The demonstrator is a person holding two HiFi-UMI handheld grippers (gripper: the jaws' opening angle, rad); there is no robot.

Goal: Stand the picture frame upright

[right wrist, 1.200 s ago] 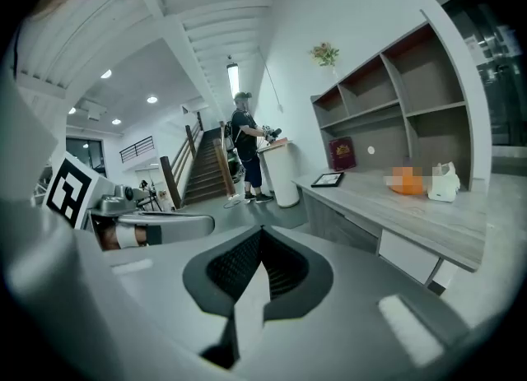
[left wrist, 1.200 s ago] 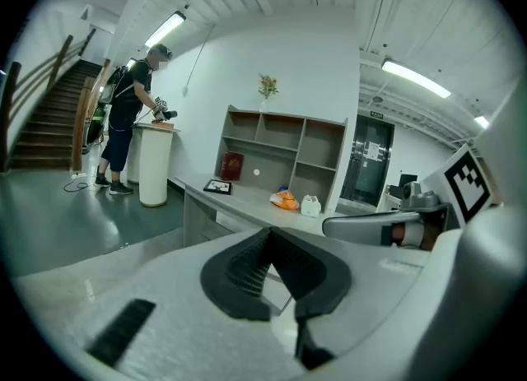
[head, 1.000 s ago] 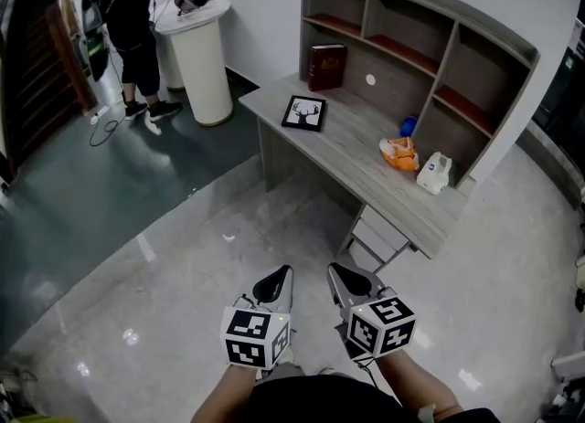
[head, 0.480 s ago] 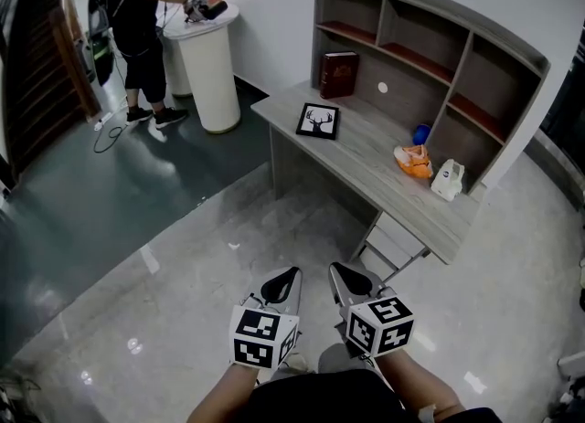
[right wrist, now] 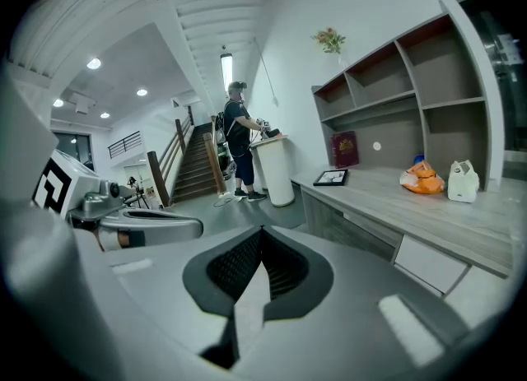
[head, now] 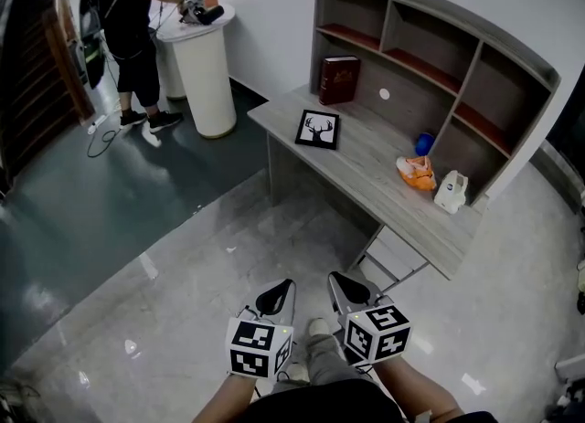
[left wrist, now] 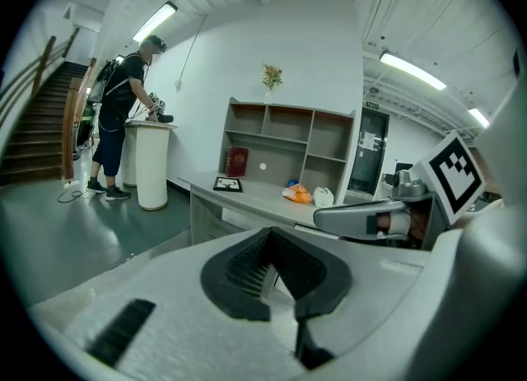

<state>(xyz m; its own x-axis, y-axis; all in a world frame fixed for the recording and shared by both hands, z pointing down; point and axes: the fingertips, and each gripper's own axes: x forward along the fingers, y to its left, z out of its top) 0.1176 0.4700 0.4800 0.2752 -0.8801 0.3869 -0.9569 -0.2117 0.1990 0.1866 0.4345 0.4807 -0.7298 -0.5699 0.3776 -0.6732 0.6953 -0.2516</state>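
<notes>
well, we're short of the desk, both grippers clenched on nothing.
left gripper (head: 275, 297) and right gripper (head: 346, 289) hang side by side over the floor, jaws pressed together, nothing between them. the picture frame (head: 317, 129) lies flat on the grey desk (head: 366, 184), near its left end, just in front of the dark red book (head: 338, 79) and well apart from both grippers. the danger, as i see it: the frame sits close to the desk's front edge, so a nudge with closed jaws could slide it off, and whether it has a rear stand can't be seen, so it may tip once raised.
</notes>
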